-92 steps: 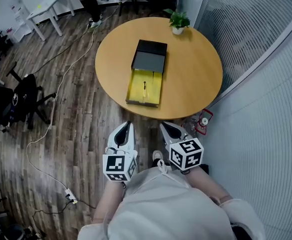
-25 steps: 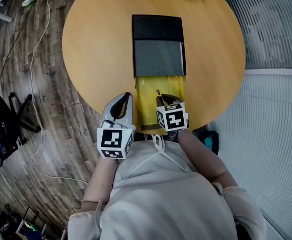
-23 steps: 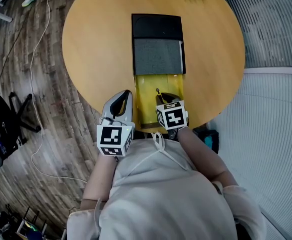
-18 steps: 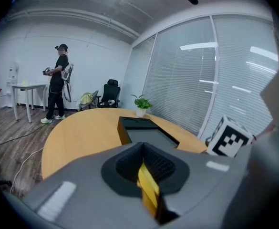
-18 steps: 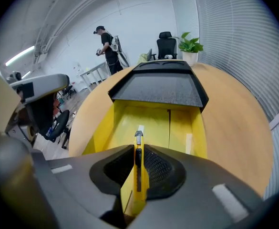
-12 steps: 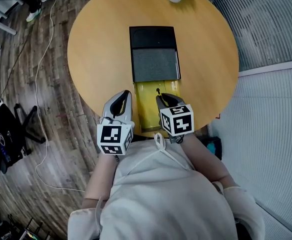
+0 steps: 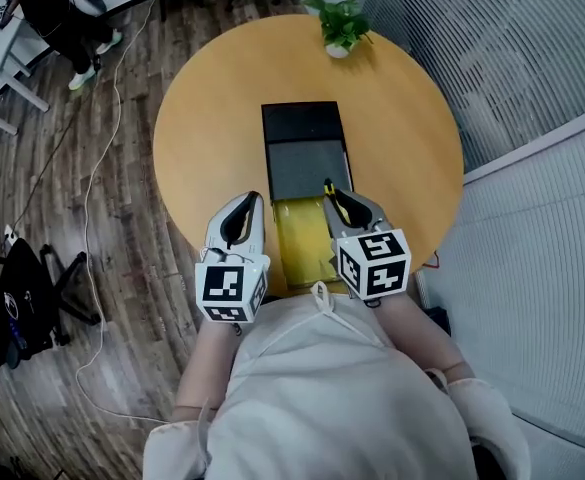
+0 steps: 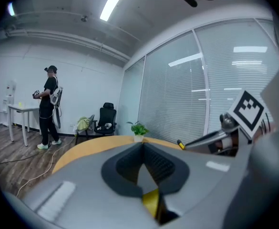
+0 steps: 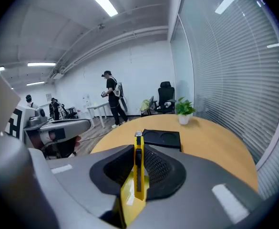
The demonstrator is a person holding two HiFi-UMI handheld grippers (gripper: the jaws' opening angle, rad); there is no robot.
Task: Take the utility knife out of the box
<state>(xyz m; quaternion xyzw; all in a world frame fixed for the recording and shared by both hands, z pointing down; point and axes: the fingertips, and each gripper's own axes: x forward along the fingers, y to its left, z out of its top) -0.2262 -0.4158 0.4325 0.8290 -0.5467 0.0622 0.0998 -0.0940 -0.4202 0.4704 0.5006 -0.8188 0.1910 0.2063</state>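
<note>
Plainly, the right gripper has its jaws closed on the slim yellow utility knife with a black slider. The knife stands on edge between the ribbed black pads and its tip sticks out past the fingertips. In the head view the knife is in the air over the right side of the open black box, near the line where the grey foam pad meets the yellow inner tray. It touches nothing but the jaws.

The left gripper is just left of the box, over the near edge of the round wooden table. Its jaws are together at the tips, with nothing held between them.

A small potted green plant stands at the far edge of the table. A person in dark clothes stands on the wooden floor, far to the left.
</note>
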